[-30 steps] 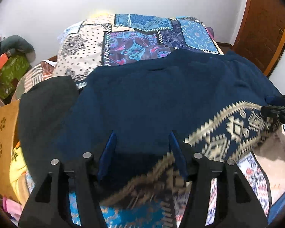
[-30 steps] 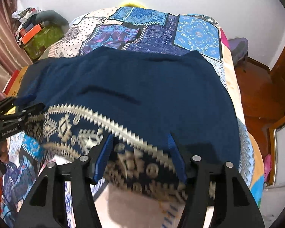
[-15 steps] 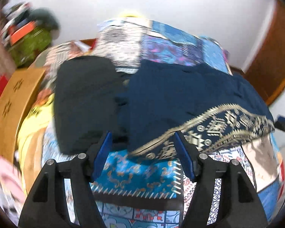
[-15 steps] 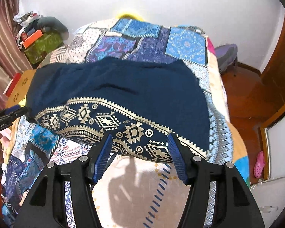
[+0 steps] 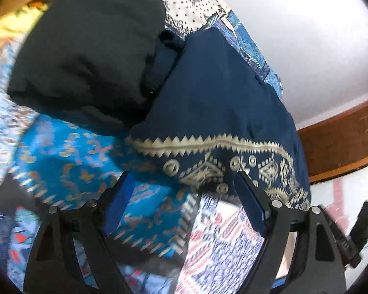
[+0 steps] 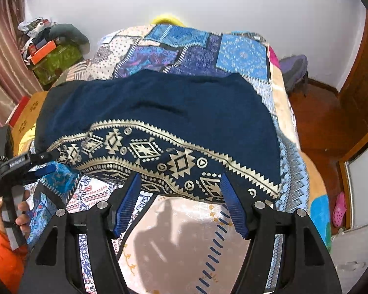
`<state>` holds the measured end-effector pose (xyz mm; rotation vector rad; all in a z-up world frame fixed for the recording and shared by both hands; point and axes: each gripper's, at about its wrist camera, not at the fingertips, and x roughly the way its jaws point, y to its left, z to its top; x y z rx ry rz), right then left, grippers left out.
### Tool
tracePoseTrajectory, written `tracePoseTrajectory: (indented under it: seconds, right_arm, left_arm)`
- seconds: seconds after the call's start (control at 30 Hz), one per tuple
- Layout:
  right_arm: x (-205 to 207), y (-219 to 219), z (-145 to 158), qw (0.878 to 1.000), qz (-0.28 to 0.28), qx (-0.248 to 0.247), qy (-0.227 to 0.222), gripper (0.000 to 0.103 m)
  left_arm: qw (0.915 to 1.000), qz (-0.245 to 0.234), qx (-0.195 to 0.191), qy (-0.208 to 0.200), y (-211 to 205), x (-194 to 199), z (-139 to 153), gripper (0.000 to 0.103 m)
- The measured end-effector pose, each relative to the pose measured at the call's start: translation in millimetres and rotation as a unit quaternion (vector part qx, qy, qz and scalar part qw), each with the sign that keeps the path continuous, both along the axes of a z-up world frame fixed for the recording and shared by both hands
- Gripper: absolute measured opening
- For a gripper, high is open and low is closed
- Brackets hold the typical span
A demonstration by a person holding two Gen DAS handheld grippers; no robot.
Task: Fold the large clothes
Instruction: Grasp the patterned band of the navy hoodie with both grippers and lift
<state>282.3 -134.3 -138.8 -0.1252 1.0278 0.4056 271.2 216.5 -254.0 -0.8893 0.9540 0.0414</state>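
Note:
A navy garment (image 6: 164,112) with a gold patterned hem band (image 6: 144,149) lies folded across the patchwork bed cover (image 6: 243,54). My right gripper (image 6: 180,176) hovers at the near hem. Its jaws are opening, and the pads press on nothing. In the left wrist view the same navy garment (image 5: 216,93) fills the middle, its gold band (image 5: 208,144) just beyond my left gripper (image 5: 184,175). That gripper's jaws are opening with only bed cover between them. The left gripper (image 6: 46,163) also shows at the garment's left corner, in a hand (image 6: 22,218) with an orange sleeve.
A black garment (image 5: 85,49) lies bunched against the navy one's left side. A green box (image 6: 56,61) with clutter stands by the curtain at the far left. The bed's right edge drops to a wooden floor (image 6: 323,127), with a pink shoe (image 6: 339,208) below.
Both grippers have let go of the patterned hem, and the navy garment has settled onto the bed. The left wrist view has rolled and dropped lower; the right gripper has drawn back a little.

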Motion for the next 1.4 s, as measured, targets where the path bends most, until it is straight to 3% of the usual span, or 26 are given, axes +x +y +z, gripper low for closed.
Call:
tracePoseTrajectory:
  seconds: [0.1, 0.27, 0.43, 0.6, 0.7, 0.9, 1.07, 1.13, 1.23, 1.4]
  right_arm:
    - [8, -2, -11, 1.0, -0.007, 0.007, 0.02, 0.063]
    - [14, -3, -17, 0.999, -0.015, 0.013, 0.027, 0.063]
    - [15, 1, -17, 0.999, -0.013, 0.015, 0.027, 0.063]
    - [14, 6, -8, 1.0, -0.008, 0.009, 0.02, 0.063]
    - [13, 9, 2, 1.0, -0.004, 0.009, 0.011, 0.063]
    - [17, 24, 29, 1.0, 0.009, 0.003, -0.024, 0.063]
    - [29, 50, 45, 0.998, 0.031, 0.011, -0.047, 0.065]
    - [32, 63, 44, 0.998, 0.039, 0.021, -0.049, 0.074]
    - [37, 90, 29, 0.997, 0.063, 0.039, -0.033, 0.076]
    - [44, 135, -23, 0.992, 0.107, 0.04, 0.048, 0.076]
  left_arm:
    - [0.9992, 0.025, -0.03, -0.01, 3, 12, -12, 0.083]
    - [0.9883, 0.062, -0.128, -0.054, 12, 27, -34, 0.083]
    - [0.9881, 0.057, -0.132, -0.055, 10, 38, -31, 0.082]
    - [0.9972, 0.028, -0.039, -0.058, -11, 41, 14, 0.027]
    - [0.998, 0.016, 0.035, -0.051, -27, 38, 47, 0.01]
    - [0.987, 0.022, 0.102, -0.122, -41, 21, 119, 0.007]
    - [0.966, 0.028, 0.183, -0.181, -46, 4, 177, 0.007]
    - [0.9576, 0.035, 0.212, -0.192, -45, -2, 191, 0.007]
    - [0.9486, 0.039, 0.244, -0.198, -40, -12, 201, 0.007]
    - [0.9451, 0.033, 0.27, -0.18, -30, -8, 188, 0.007]
